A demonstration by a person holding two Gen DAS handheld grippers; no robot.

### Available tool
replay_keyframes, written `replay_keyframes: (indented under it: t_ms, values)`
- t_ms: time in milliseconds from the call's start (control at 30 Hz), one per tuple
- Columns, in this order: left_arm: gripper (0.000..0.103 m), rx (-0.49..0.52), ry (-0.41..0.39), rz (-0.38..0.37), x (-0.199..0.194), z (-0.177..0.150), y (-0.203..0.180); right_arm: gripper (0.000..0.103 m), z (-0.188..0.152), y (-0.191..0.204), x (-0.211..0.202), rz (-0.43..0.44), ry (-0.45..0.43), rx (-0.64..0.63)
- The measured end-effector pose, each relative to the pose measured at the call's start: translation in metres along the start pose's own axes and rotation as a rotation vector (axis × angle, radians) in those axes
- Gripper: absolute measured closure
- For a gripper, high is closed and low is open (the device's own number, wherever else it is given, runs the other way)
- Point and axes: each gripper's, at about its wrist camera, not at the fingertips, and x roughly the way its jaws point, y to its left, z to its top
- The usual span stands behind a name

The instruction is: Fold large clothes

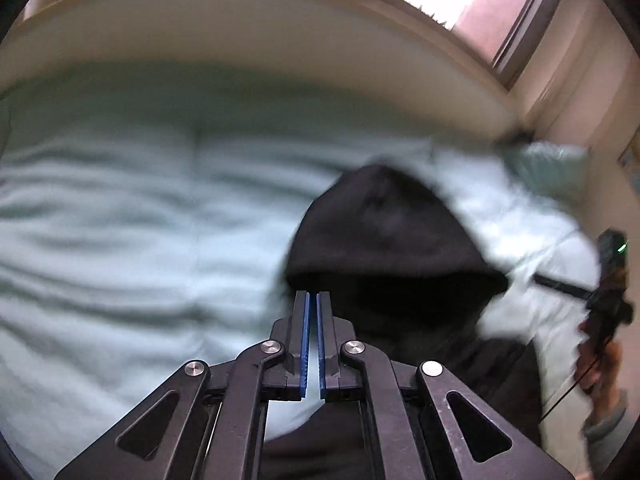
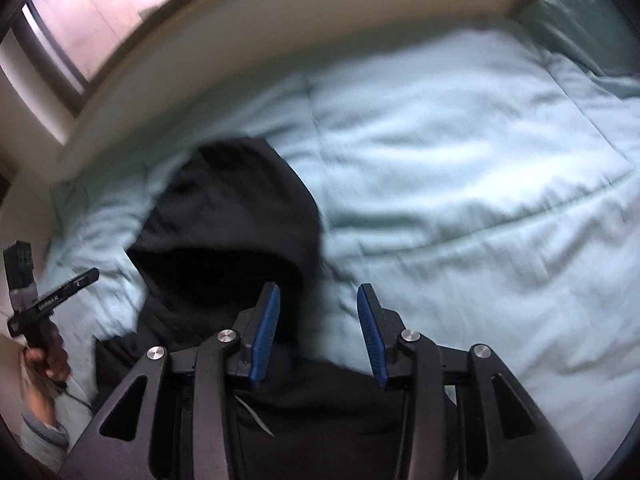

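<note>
Hoodie (image 1: 392,232) in black lies on the pale green bedspread (image 1: 120,220), its hood sitting right of centre in the left wrist view and left of centre in the right wrist view (image 2: 232,216), with the body of the garment running down under both tools at the lower edge. It looks soft, thick and floppy — likely to sag and drag on the quilt rather than hold any shape, though not slippery or fragile. A good hold would probably be at a shoulder seam or the hem, where the layers are doubled, not the loose hood. Left gripper (image 1: 313,300) has its blue pads drawn nearly together, only a thin slit between them; nothing shows pinched in that slit, and the tips hover at the hood's lower left edge. Right gripper (image 2: 318,292) stands wide apart and empty, one finger over the dark cloth and the other over the bedspread. Both views are blurred. A window (image 2: 92,12) sits in the upper left of the right wrist view.
</note>
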Motion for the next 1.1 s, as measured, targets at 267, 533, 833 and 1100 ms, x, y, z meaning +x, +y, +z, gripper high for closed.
replay_keyframes:
  t_ms: [267, 533, 833, 1100]
  values:
    - [0.097, 0.05, 0.201, 0.033, 0.099, 0.009, -0.028, 0.06, 0.01, 0.041, 0.084, -0.095, 0.138, -0.113]
    - [0.097, -0.112, 0.265, -0.075, 0.127, -0.02, 0.017, 0.06, -0.017, 0.019, 0.126, -0.084, 0.231, -0.078]
    - [0.092, -0.014, 0.053, -0.082, 0.041, 0.016, 0.016, 0.037, 0.013, 0.003, 0.065, -0.013, 0.105, -0.113]
    - [0.075, -0.181, 0.18, -0.101, 0.079, 0.025, 0.061, 0.036, 0.018, -0.043, 0.095, 0.054, 0.177, 0.037]
